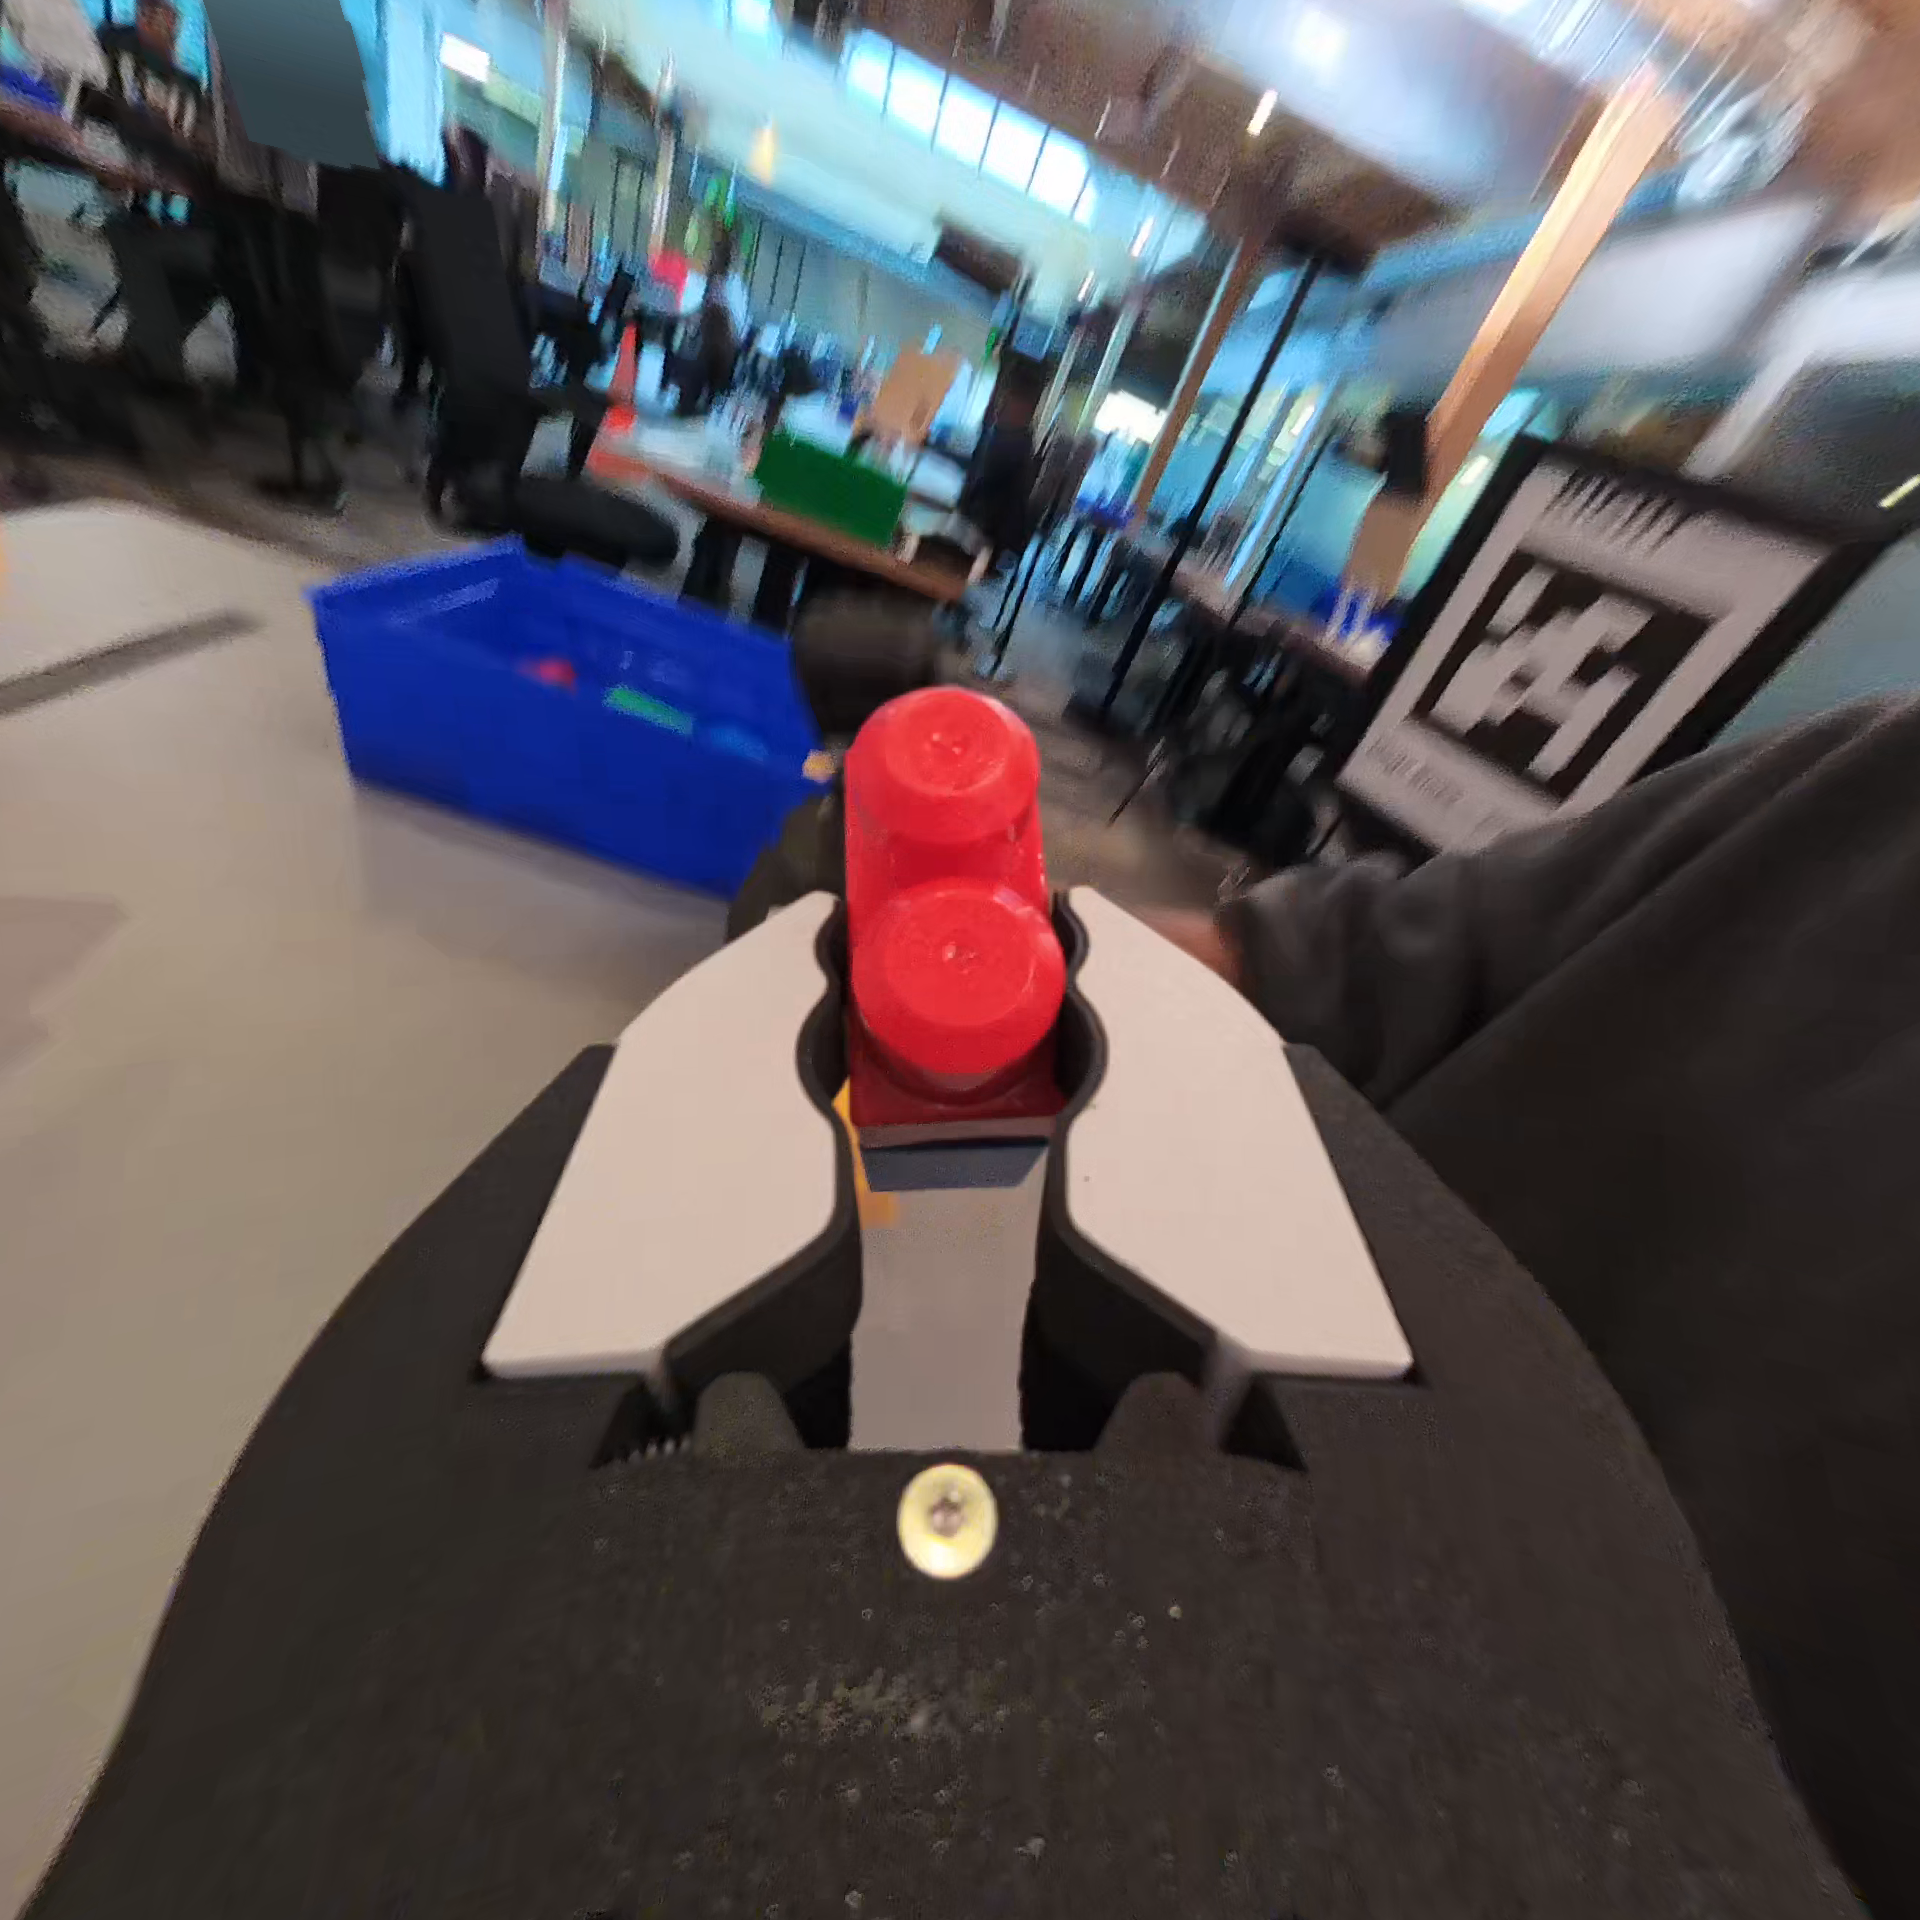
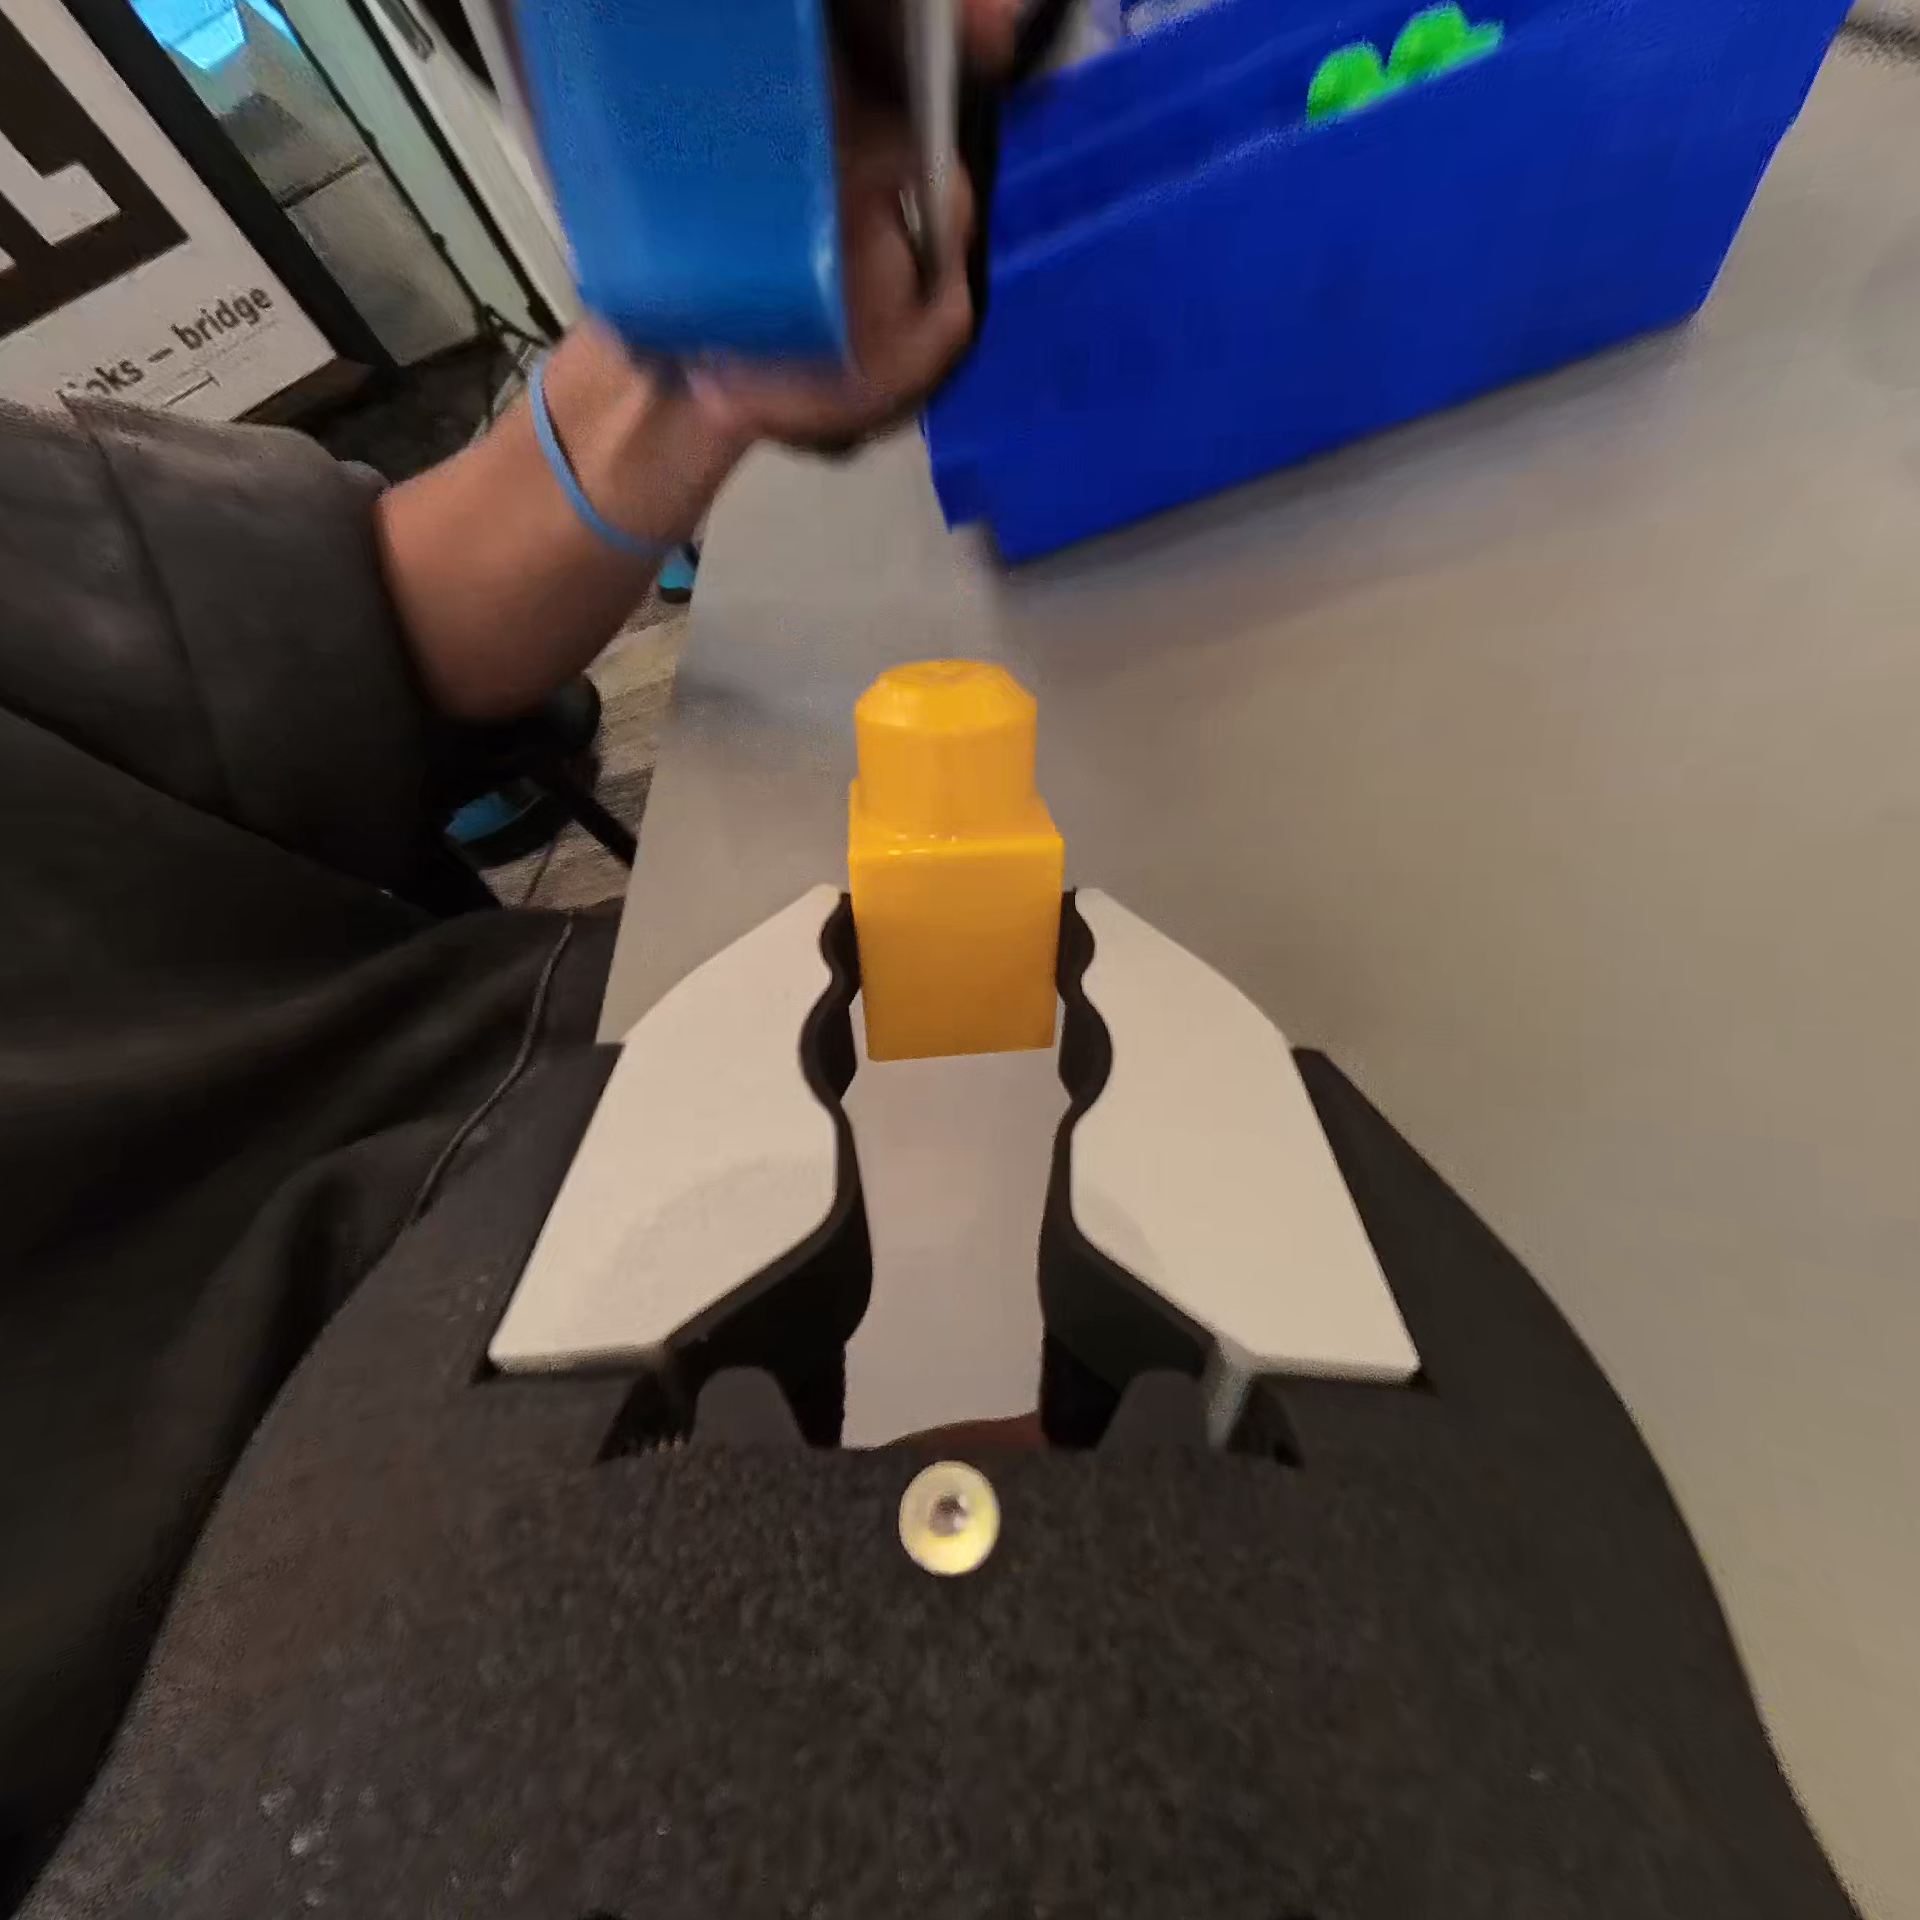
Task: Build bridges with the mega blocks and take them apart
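Note:
In the left wrist view my left gripper (image 1: pixel 951 940) is shut on a red two-stud block (image 1: pixel 948 894) and holds it above the grey table (image 1: pixel 208 1039). A blue block edge and a bit of yellow show under the red block. In the right wrist view my right gripper (image 2: pixel 954 935) is shut on a yellow one-stud block (image 2: pixel 951 914), stud pointing forward, over the table (image 2: pixel 1455 935). The other gripper's blue body (image 2: pixel 696 177) shows blurred at the top, held by a hand (image 2: pixel 644 447).
A blue bin (image 1: pixel 561 707) stands on the table ahead, with red, green and blue blocks inside. In the right wrist view the bin (image 2: pixel 1351 281) is at the top right with a green block (image 2: pixel 1392 62) in it. A marker board (image 1: pixel 1558 675) stands at the right. A dark sleeve (image 2: pixel 208 727) lies left, by the table edge. Some 12 cm of space lies between my two pairs of fingers.

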A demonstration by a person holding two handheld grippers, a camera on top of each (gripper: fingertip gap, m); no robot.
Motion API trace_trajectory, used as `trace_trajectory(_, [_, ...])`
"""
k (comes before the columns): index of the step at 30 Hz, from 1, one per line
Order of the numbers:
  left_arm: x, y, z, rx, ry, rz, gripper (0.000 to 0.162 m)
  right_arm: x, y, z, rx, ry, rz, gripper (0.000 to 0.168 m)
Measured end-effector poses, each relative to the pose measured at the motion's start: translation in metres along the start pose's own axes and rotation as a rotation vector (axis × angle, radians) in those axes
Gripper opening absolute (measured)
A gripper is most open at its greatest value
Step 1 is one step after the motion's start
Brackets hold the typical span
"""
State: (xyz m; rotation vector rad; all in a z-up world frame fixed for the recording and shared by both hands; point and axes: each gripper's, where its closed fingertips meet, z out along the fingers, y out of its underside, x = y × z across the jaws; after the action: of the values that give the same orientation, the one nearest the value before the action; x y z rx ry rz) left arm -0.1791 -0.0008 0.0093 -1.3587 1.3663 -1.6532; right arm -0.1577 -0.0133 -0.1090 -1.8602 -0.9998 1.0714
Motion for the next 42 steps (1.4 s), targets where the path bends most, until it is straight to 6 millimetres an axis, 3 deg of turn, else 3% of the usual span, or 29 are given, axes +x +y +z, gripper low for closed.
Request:
trace_trajectory(2, [0.004, -0.025, -0.026, 0.070, 0.001, 0.000, 0.036, 0.005, 0.018, 0.003, -0.032, 0.002, 0.038, 0.036])
trace_trajectory(5, [0.008, -0.032, -0.047, 0.040, -0.087, 0.074, 0.036, 0.007, 0.035, 0.005, -0.099, 0.034, 0.018, 0.036])
trace_trajectory(9, [0.012, -0.031, -0.047, -0.011, -0.135, 0.111, 0.036, 0.005, 0.026, 0.005, -0.077, 0.046, 0.004, 0.036])
trace_trajectory(12, [-0.007, -0.014, -0.043, -0.130, -0.274, 0.116, 0.036, 0.001, 0.010, -0.008, -0.057, 0.098, -0.016, 0.036])
trace_trajectory(15, [-0.036, 0.009, -0.046, -0.271, -0.467, 0.101, 0.036, -0.005, -0.019, -0.063, -0.090, 0.269, -0.122, 0.036])
trace_trajectory(18, [-0.045, 0.023, -0.047, -0.356, -0.537, 0.126, 0.036, 0.012, -0.038, -0.158, -0.169, 0.602, -0.191, 0.036])
trace_trajectory(21, [-0.040, 0.024, -0.043, -0.371, -0.515, 0.145, 0.036, 0.043, -0.025, -0.255, -0.279, 0.876, -0.092, 0.036])
trace_trajectory(23, [-0.036, 0.024, -0.041, -0.374, -0.500, 0.158, 0.036, 0.067, 0.009, -0.291, -0.423, 0.920, 0.082, 0.036])
trace_trajectory(27, [-0.034, 0.027, -0.035, -0.395, -0.471, 0.165, 0.036, 0.112, 0.077, -0.301, -0.783, 0.857, 0.248, 0.036])
trace_trajectory(30, [-0.033, 0.032, -0.030, -0.410, -0.450, 0.150, 0.036, 0.132, 0.106, -0.287, -0.940, 0.771, 0.257, 0.037])
trace_trajectory(34, [-0.032, 0.043, -0.025, -0.450, -0.433, 0.154, 0.036, 0.142, 0.126, -0.277, -1.014, 0.720, 0.342, 0.037])
trace_trajectory(36, [-0.032, 0.048, -0.022, -0.464, -0.423, 0.153, 0.036, 0.147, 0.136, -0.284, -1.068, 0.755, 0.366, 0.036])
trace_trajectory(42, [-0.031, 0.053, -0.019, -0.477, -0.409, 0.152, 0.036, 0.151, 0.142, -0.275, -0.957, 0.779, 0.387, 0.052])
